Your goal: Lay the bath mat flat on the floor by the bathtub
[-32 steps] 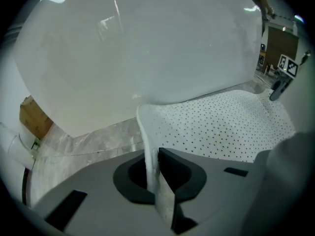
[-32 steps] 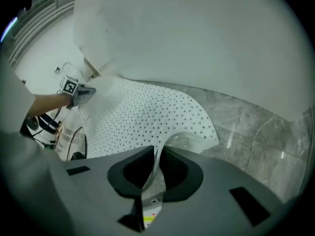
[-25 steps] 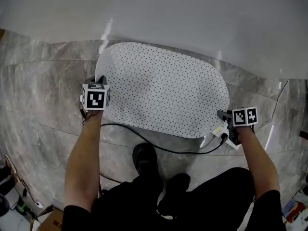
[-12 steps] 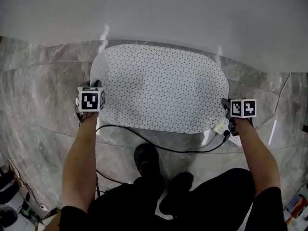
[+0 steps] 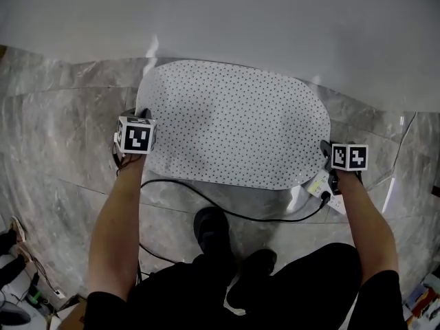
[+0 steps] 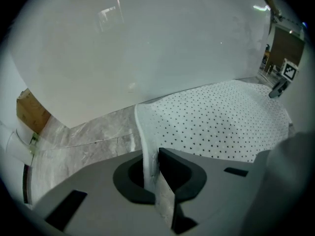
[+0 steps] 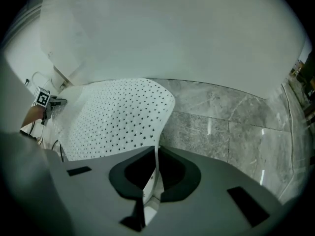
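Marble floor [image 5: 62, 129], bath mat [image 6: 221, 122] between left fingers [image 6: 184, 176], gripper view only

Head view: overhead, facing steeply down on bath mat [image 5: 234, 126] and bathtub [image 5: 220, 19]; left gripper view: low at the mat's left edge, facing across to right gripper [image 6: 275, 90]; right gripper view: mirrored, facing left gripper [image 7: 56, 102]; shared throughout: mat, tub wall

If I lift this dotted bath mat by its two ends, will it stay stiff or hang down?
Probably floppy: the bath mat folds upward where the left tool pinches its edge. Likely light, since it looks thin; the middle would probably sag.
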Demonstrator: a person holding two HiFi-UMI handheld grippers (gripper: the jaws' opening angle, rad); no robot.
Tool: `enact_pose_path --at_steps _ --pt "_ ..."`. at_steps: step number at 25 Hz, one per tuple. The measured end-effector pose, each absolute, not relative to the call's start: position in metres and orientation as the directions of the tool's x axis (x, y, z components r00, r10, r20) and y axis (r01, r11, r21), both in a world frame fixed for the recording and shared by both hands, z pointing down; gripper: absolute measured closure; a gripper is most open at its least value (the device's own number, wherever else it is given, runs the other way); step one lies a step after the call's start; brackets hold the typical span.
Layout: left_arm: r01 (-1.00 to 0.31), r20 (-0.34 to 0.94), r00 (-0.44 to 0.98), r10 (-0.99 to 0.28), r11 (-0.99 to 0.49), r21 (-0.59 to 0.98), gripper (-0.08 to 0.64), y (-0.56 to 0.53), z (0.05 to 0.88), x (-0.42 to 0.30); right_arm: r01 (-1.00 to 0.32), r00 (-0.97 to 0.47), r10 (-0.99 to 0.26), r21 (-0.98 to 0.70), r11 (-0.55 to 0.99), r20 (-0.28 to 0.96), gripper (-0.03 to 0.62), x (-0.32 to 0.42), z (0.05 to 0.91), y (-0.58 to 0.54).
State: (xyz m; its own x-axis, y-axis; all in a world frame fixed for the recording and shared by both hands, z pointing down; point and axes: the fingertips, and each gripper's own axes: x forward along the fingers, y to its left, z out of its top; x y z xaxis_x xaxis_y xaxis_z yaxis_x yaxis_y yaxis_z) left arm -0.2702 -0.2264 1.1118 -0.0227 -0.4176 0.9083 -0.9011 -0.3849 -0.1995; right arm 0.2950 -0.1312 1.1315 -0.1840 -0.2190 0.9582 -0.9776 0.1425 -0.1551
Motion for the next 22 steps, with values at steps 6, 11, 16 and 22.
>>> enact_pose_path --at_steps 6,11,16,22 --pt "-0.892 0.926 -0.02 -0.378 -0.411 -0.188 0.534 -0.223 1.125 -0.263 -0.972 -0.194 -0.217 -0.158 0.171 0.957 0.567 0.297 1.132 -0.128" --pt "-0.879 0.933 -0.018 -0.358 -0.439 -0.185 0.532 -0.221 1.129 -0.259 -0.965 -0.193 -0.195 -0.15 0.217 0.962 0.568 0.294 1.131 -0.125" --pt "-0.858 0.949 -0.026 -0.314 -0.48 -0.183 0.482 -0.208 1.135 -0.256 -0.96 -0.186 -0.156 -0.146 0.238 0.97 0.568 0.302 1.134 -0.117" --pt "-0.822 0.967 -0.009 -0.256 -0.548 -0.153 0.348 -0.19 1.12 -0.245 -0.957 -0.093 -0.143 -0.049 0.286 0.985 0.514 0.305 1.133 -0.122"
